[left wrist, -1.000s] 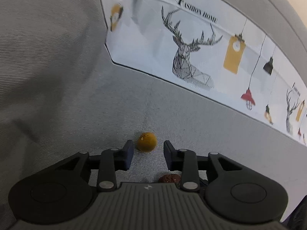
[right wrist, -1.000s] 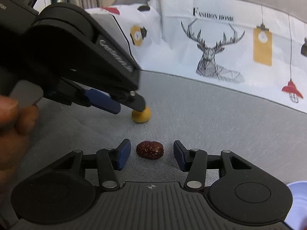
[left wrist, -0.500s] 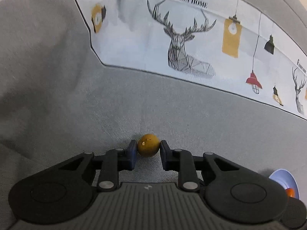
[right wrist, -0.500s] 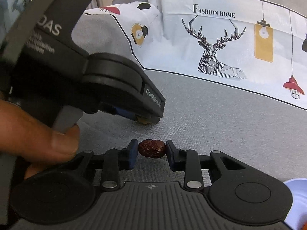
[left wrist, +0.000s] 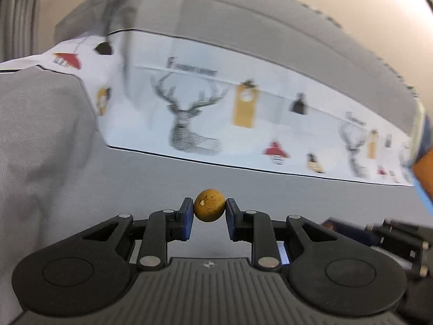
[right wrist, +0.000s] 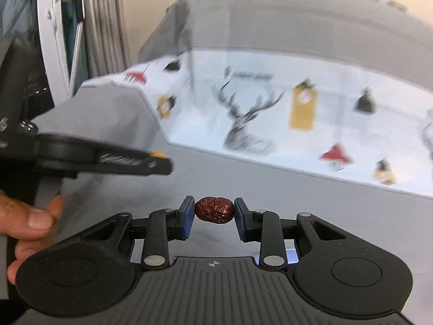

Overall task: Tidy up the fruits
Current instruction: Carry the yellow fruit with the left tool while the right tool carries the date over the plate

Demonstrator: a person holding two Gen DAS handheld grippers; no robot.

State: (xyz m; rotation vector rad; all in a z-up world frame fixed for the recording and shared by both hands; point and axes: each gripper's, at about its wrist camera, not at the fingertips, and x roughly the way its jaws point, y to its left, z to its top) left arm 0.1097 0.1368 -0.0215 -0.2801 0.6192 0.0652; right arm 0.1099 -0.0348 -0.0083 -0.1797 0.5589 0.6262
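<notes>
Fruit is in both claws as I read the feeds. My left claw point(left wrist: 209, 209) pinches a small round yellow-brown fruit point(left wrist: 209, 205) between its blue pads, carried clear of the grey sofa seat point(left wrist: 135, 178). My right claw point(right wrist: 213, 211) pinches a wrinkled dark red date point(right wrist: 214, 209) end to end, also off the cushion. In the right view the left claw point(right wrist: 159, 159) shows side-on at the left edge, with a sliver of yellow at its tip and the operator's hand point(right wrist: 29, 219) behind it. Both views are smeared, so I judge the claws are in motion.

I'd call the picking part done for these two pieces; the placing is all still to do. No dish or bowl shows plainly. A blurred blue and orange shape point(left wrist: 423, 168) sits at the right edge of the left view, but I cannot tell what it is. The deer-print cover point(right wrist: 270, 113) drapes the sofa back.
</notes>
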